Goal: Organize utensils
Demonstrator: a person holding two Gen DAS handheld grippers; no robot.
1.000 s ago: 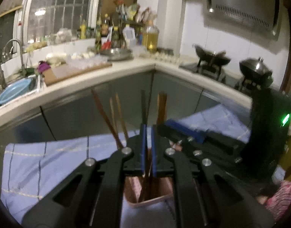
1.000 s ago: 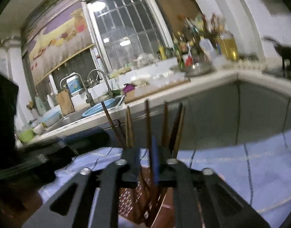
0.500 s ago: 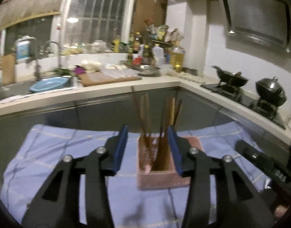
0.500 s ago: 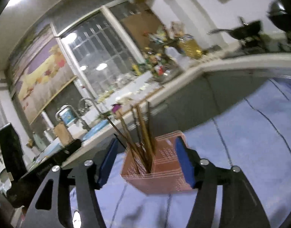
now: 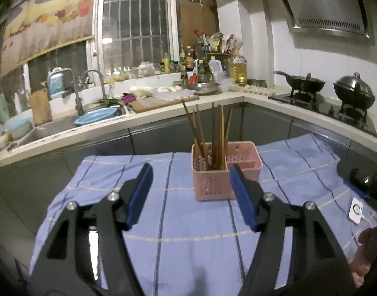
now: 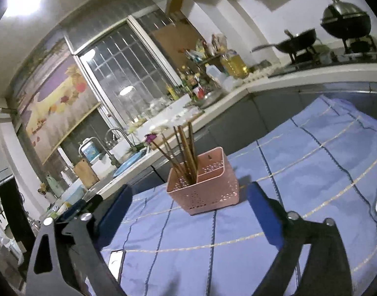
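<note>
Both tongs are standing apart from the work, and both are opening with nothing between their blue pads. Left tongs (image 5: 191, 192) are hovering over the blue checked cloth (image 5: 178, 251), jaws moderately wide, pointing at the pink utensil caddy (image 5: 213, 185) just ahead; the right-hand pad overlaps the caddy's corner in that view, though whether it is touching cannot be told. Right tongs (image 6: 191, 212) are spread very wide, rolled to one side, also aimed at the caddy (image 6: 205, 194) and clear of it.

The caddy is sitting upright on the cloth-covered counter, near the cloth's far edge. It is showing two compartments. The wooden chopsticks (image 5: 210, 138) are all standing in one compartment, the left one in the left wrist view, leaning fanned against each other, tips down; the count is uncertain from these views. The other compartment is appearing empty.

A white phone-like item (image 5: 356, 212) is lying on the cloth at the right edge. Behind, a sink (image 5: 53, 128) with a blue basin (image 5: 97, 118) and a stove carrying a wok (image 5: 304, 83) are lining the kitchen wall.
</note>
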